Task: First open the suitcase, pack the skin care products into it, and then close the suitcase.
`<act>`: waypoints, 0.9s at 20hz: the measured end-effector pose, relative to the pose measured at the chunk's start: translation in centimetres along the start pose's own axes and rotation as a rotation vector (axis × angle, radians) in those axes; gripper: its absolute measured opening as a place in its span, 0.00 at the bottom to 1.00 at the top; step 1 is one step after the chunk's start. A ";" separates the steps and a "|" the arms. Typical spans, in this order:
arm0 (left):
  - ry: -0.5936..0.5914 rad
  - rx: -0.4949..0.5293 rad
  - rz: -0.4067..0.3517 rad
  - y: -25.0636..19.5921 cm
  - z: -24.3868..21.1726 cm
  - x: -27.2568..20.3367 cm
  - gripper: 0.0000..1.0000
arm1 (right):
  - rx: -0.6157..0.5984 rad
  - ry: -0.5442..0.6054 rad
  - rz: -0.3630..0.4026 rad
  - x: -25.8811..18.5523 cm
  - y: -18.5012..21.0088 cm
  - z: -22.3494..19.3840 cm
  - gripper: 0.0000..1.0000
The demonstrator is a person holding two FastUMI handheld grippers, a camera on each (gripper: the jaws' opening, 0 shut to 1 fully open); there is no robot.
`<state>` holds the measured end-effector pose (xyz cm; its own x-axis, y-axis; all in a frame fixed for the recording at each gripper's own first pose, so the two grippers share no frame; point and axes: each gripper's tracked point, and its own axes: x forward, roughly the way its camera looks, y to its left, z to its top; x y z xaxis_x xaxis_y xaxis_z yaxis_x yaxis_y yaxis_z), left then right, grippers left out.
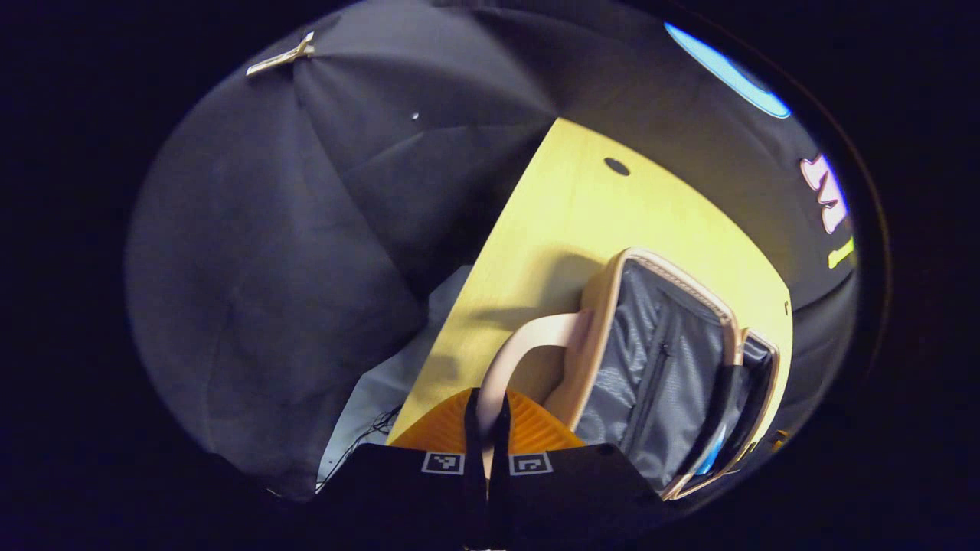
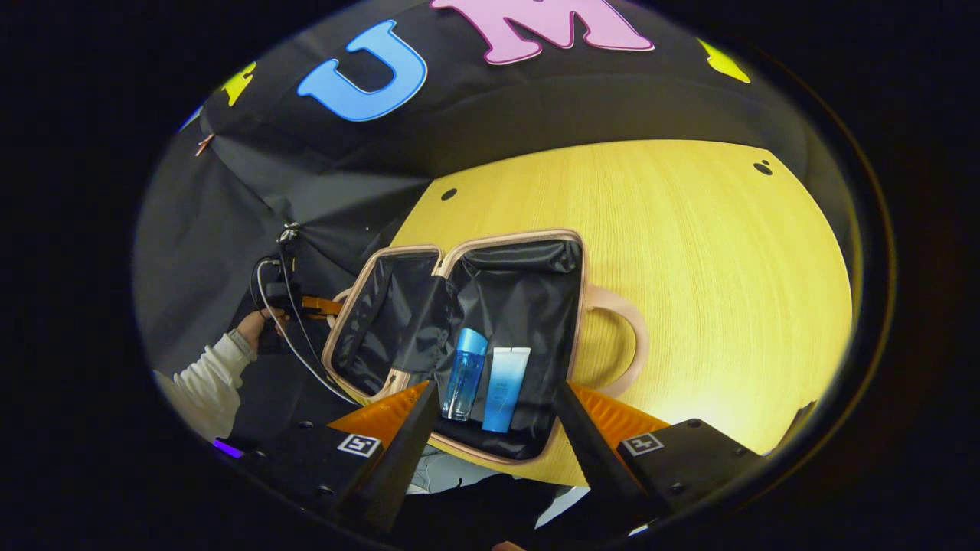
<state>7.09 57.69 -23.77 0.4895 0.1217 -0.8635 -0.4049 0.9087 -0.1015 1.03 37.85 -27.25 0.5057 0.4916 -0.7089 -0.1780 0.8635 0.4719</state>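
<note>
Pink hard-shell suitcase (image 2: 459, 321) lies open on yellow wooden table (image 2: 689, 268), blue bottle (image 2: 465, 373) and pale blue tube (image 2: 505, 386) inside. Left tongs (image 1: 484, 428) clamped on its pink handle (image 1: 521, 348); right tongs (image 2: 494, 440) apart, empty. Risk: handle slips mid-swing, lid drops back or shell slides, products roll out

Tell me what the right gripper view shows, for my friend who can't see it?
An open suitcase lies on a yellow wooden table, with a blue bottle and a blue-and-white tube side by side in its dark lining. The right gripper, jaws open and empty, hovers over them. At left, a white-sleeved hand holds the left gripper.
</note>
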 end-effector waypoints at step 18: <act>-0.269 0.105 -0.548 -23.3 4.5 -23.7 0.06 | -0.071 -0.184 0.067 -8.4 -1.4 3.6 0.97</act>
<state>8.39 35.42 1.32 0.7881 -0.2897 -0.5431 0.0320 0.9004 -0.4339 0.03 32.06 -20.09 0.6356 0.5248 -0.5663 -0.2723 0.8387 0.4717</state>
